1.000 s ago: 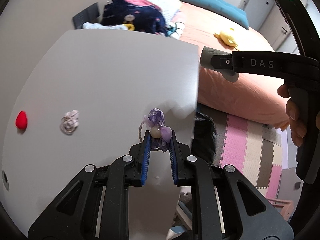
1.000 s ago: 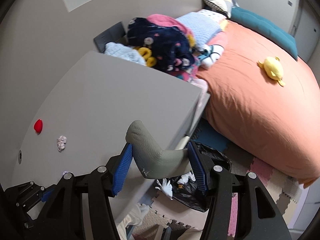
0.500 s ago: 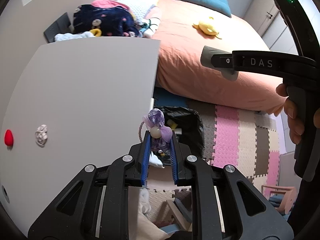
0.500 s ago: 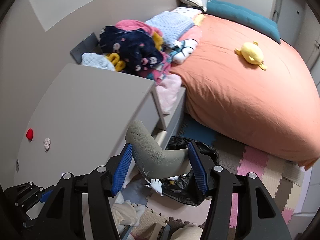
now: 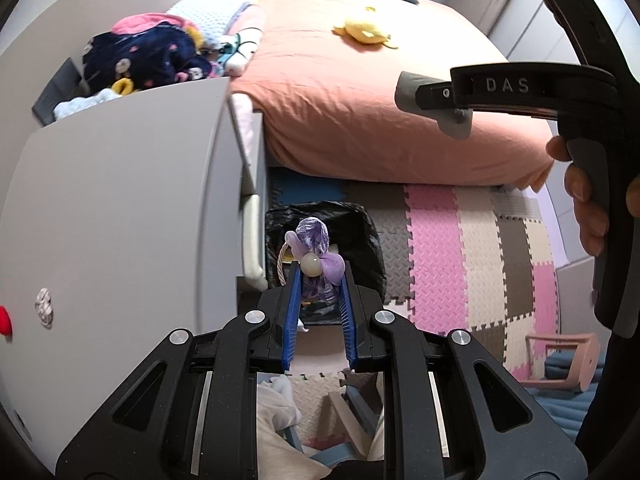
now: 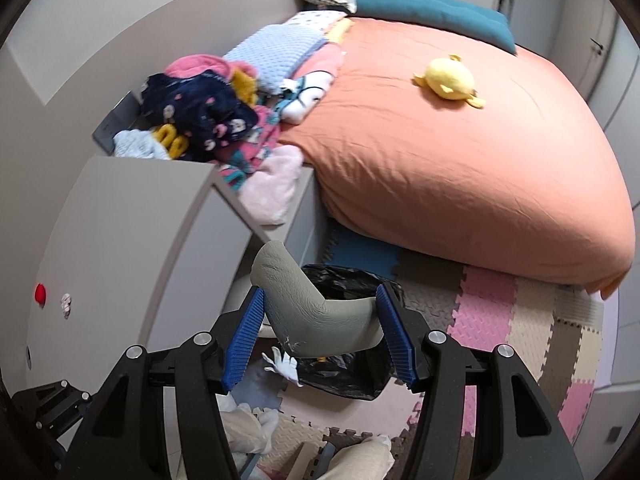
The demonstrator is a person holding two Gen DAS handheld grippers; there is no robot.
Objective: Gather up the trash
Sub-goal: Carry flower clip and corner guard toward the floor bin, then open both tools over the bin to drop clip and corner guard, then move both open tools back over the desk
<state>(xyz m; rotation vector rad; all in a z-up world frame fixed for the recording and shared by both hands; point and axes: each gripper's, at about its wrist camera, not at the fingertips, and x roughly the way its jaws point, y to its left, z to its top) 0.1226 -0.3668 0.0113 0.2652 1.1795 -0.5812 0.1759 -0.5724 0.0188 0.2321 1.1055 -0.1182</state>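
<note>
Left claw (image 5: 318,276), clamped on a purple scrap (image 5: 314,248), and right claw (image 6: 320,312), gripping a grey tube (image 6: 308,308), hang directly above the black bin (image 6: 352,280).

Only readable text I can spot is "DAS" in light capital letters on the black body of the right tool (image 5: 438,92), nothing else legible anywhere.

Two grippers (image 5: 318,276) (image 6: 320,312), one black bin bag (image 5: 360,232), one yellow plush toy (image 6: 450,78).
</note>
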